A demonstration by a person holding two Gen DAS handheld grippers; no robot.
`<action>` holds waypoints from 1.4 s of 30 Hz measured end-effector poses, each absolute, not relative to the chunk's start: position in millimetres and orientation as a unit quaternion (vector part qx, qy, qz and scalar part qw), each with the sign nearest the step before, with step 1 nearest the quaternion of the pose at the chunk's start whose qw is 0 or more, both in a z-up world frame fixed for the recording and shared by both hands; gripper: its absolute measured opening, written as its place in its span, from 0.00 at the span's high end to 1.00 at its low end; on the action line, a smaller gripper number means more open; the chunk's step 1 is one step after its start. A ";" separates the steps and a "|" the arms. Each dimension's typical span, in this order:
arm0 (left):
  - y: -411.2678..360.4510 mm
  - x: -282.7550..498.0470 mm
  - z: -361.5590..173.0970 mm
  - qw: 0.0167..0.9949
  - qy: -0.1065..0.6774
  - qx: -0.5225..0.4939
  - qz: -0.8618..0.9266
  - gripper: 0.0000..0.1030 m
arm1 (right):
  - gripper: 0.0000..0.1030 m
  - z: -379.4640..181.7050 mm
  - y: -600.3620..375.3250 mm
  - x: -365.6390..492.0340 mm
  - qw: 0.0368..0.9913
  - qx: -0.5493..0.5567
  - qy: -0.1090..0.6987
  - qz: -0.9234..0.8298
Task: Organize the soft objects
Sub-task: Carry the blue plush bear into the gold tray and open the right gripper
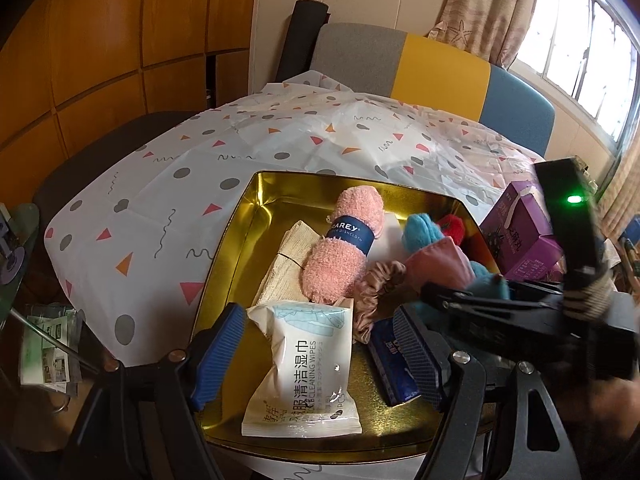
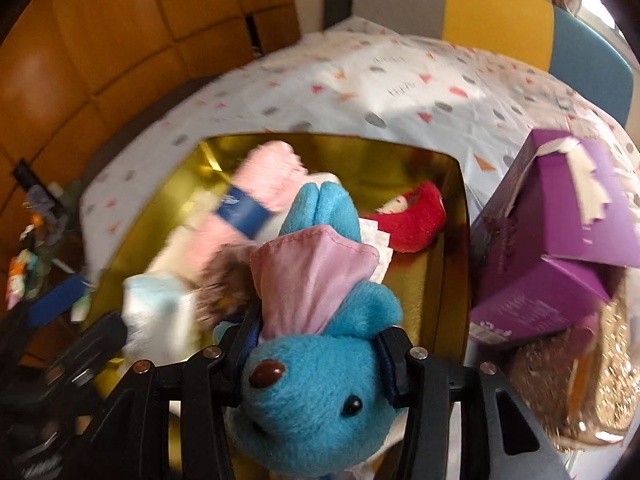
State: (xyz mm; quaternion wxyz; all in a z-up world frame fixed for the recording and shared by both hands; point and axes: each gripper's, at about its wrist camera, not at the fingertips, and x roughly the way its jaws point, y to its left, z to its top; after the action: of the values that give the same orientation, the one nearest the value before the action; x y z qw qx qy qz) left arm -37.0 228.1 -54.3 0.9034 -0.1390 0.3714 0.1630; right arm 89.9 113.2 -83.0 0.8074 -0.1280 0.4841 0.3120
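Observation:
A gold tin tray (image 1: 240, 224) holds a rolled pink dishcloth (image 1: 344, 248), a beige cloth (image 1: 284, 264), a pink scrunchie (image 1: 376, 284), a red plush (image 1: 452, 228) and a blue pack (image 1: 394, 364). My left gripper (image 1: 320, 356) is open, its fingers either side of a white wet-wipes pack (image 1: 304, 368) at the tray's near edge. My right gripper (image 2: 316, 356) is shut on a blue plush toy (image 2: 320, 400) in a pink dress, held over the tray (image 2: 440, 280); it also shows in the left wrist view (image 1: 460, 292).
The tray sits on a table with a patterned white cloth (image 1: 160, 208). A purple carton (image 2: 560, 248) stands right of the tray, with a brown woven thing (image 2: 580, 380) beside it. A multicoloured chair (image 1: 440, 68) stands behind the table. Clutter lies at the left (image 1: 44, 344).

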 end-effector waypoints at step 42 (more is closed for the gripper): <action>188.8 -49.0 -28.1 0.925 0.323 -0.097 0.173 0.00 | 0.34 -23.9 29.7 29.4 0.918 -0.085 0.341 0.184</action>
State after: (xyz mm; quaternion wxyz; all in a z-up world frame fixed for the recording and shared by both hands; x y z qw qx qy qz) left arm -49.1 188.8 -28.1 0.9255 -0.0969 0.3226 0.1732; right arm 29.4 29.7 -23.9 0.9181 -0.0851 0.3406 0.1838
